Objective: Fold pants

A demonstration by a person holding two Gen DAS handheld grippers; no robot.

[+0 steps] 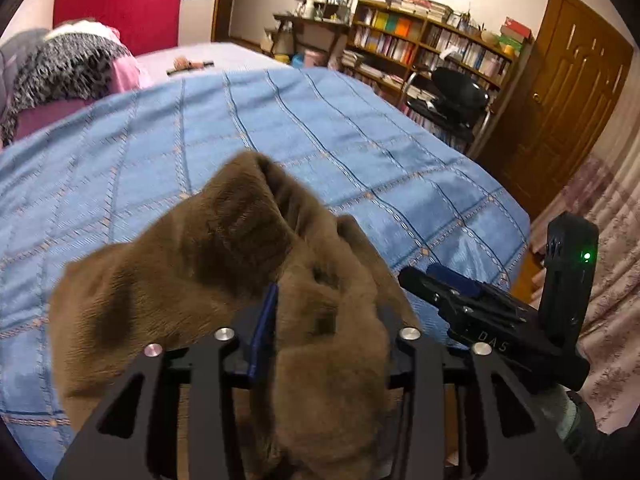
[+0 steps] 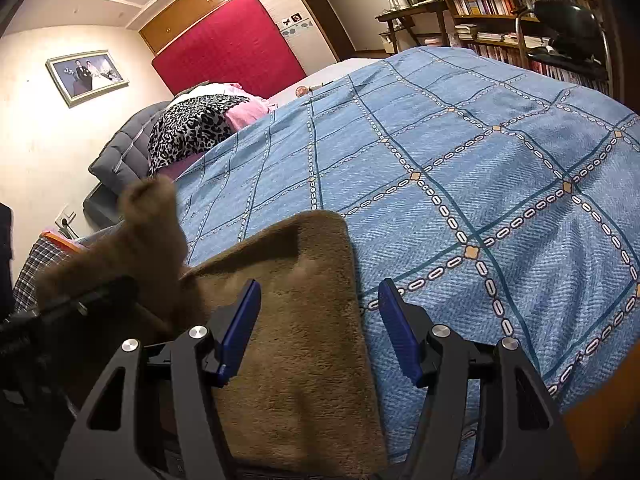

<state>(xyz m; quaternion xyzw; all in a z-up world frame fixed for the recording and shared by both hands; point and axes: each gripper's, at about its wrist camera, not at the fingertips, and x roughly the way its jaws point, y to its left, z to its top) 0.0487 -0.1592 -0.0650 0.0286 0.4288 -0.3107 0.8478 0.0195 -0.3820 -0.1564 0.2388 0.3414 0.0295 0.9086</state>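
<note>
Brown fleece pants [image 1: 224, 264] lie bunched on the blue checked bedspread [image 1: 280, 128] near the bed's near edge. My left gripper [image 1: 320, 320] is shut on a thick fold of the pants, which drapes over its fingers and hides the right one. In the right wrist view the pants [image 2: 296, 320] lie flat under my right gripper [image 2: 320, 320], whose blue pads [image 2: 240, 320] stand wide apart over the cloth edge, open and holding nothing. A lifted part of the pants [image 2: 152, 216] rises at the left beside the left gripper's body [image 2: 80, 304]. The right gripper [image 1: 452, 292] also shows in the left wrist view.
Pillows and a leopard-print cloth [image 2: 192, 128] lie at the head of the bed by the red headboard [image 2: 228, 64]. Bookshelves [image 1: 420, 40], a black chair [image 1: 456, 96] and a wooden door [image 1: 560, 92] stand to the right. The bedspread [image 2: 480, 160] stretches ahead.
</note>
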